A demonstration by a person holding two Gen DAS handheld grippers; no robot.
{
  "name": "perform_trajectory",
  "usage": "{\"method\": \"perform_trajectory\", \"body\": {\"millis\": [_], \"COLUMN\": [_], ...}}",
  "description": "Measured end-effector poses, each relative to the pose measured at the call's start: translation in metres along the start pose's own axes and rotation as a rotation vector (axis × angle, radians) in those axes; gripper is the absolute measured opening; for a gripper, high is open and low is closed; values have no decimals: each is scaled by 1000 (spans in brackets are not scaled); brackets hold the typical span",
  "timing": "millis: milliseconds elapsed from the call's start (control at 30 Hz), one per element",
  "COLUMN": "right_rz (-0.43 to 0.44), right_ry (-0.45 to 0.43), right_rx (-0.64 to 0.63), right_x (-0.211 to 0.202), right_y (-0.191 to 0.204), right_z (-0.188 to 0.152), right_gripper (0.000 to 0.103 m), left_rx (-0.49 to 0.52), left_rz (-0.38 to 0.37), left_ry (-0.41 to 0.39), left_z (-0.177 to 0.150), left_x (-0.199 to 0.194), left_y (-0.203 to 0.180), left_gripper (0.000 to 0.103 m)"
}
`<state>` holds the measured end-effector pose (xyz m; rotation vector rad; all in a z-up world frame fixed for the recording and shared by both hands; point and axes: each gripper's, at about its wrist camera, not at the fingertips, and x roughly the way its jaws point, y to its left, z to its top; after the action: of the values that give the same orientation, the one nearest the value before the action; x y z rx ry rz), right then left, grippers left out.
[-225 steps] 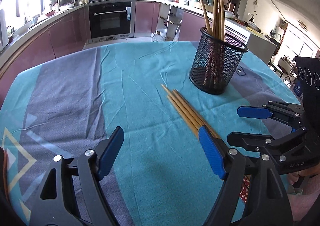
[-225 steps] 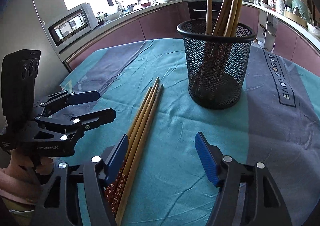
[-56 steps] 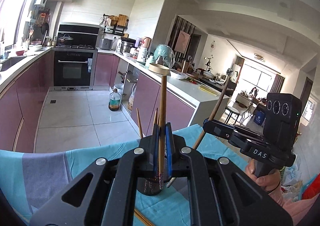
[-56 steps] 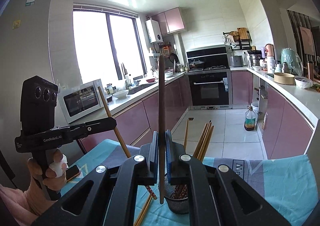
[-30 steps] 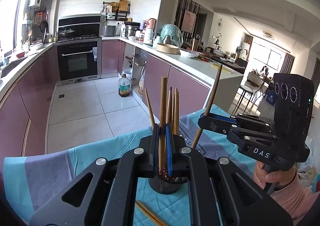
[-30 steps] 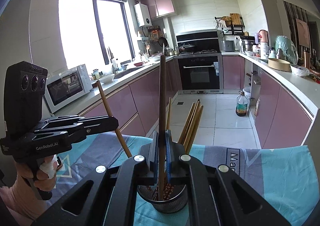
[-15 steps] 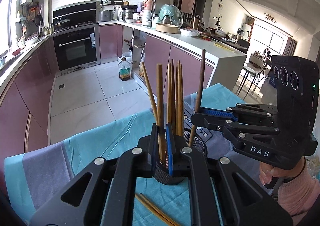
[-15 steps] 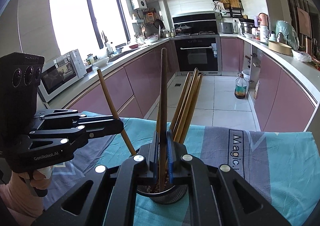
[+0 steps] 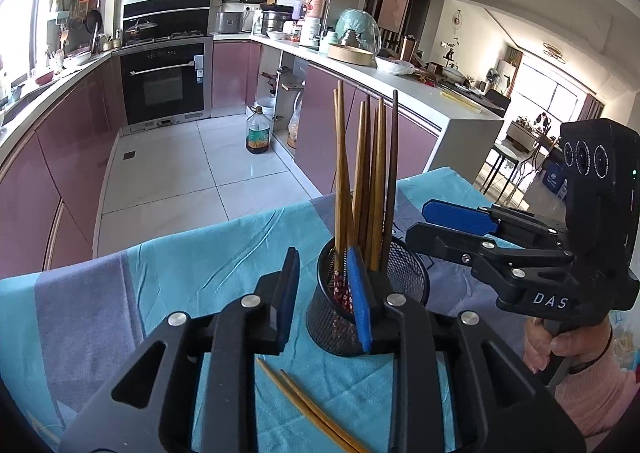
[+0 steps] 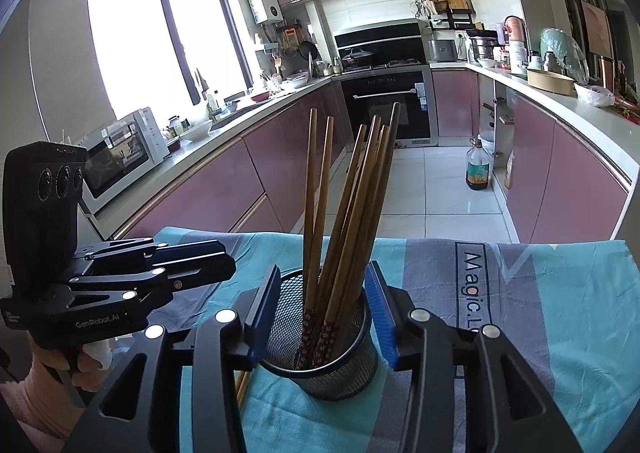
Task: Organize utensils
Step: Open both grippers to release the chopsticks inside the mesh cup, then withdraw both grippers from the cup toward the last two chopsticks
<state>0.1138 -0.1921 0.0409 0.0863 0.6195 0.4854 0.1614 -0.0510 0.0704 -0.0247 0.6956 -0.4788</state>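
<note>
From the left wrist camera, the left gripper (image 9: pixel 324 293) hangs just in front of the black mesh holder (image 9: pixel 404 285), its blue-padded jaws opening with nothing pressed between them; the right-hand pad overlaps the holder's near rim in the picture. The holder stands upright on the teal and grey tablecloth (image 9: pixel 208 249) and carries a bundle of wooden chopsticks (image 9: pixel 362 181), thin ends up, patterned ends down in the mesh. Two more chopsticks (image 9: pixel 308 405) lie flat on the cloth below the gripper, side by side and slanting toward the lower right. At the right the right gripper (image 9: pixel 456 221) reaches toward the holder, gripped by a hand (image 9: pixel 556 345) in a pink sleeve. From the right wrist camera, the right gripper (image 10: pixel 322 309) has its jaws opening too, standing on either side of the mesh holder (image 10: pixel 336 369) (whether the pads touch the mesh cannot be told). The chopsticks (image 10: pixel 348 209) fan out of it, free of both pads. The left gripper (image 10: pixel 192 265) sits at the left, near the holder.
</note>
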Motion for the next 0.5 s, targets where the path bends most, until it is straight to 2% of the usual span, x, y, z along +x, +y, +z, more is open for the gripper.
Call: {"method": "perform_trajectory", "body": {"millis": [267, 500], "right_rz": [70, 120], "right_ry": [-13, 96], "right_rx": [-66, -150], "right_x": [-17, -5], "right_y": [24, 58], "right_z": [-21, -61], "right_gripper": [61, 63], "left_rx": [-29, -36], "left_rz": [38, 94], "left_ry": [-47, -39], "left_z": [-29, -67], "left_x": [-19, -35], "left_y": [15, 23], "left_gripper": [39, 50]}}
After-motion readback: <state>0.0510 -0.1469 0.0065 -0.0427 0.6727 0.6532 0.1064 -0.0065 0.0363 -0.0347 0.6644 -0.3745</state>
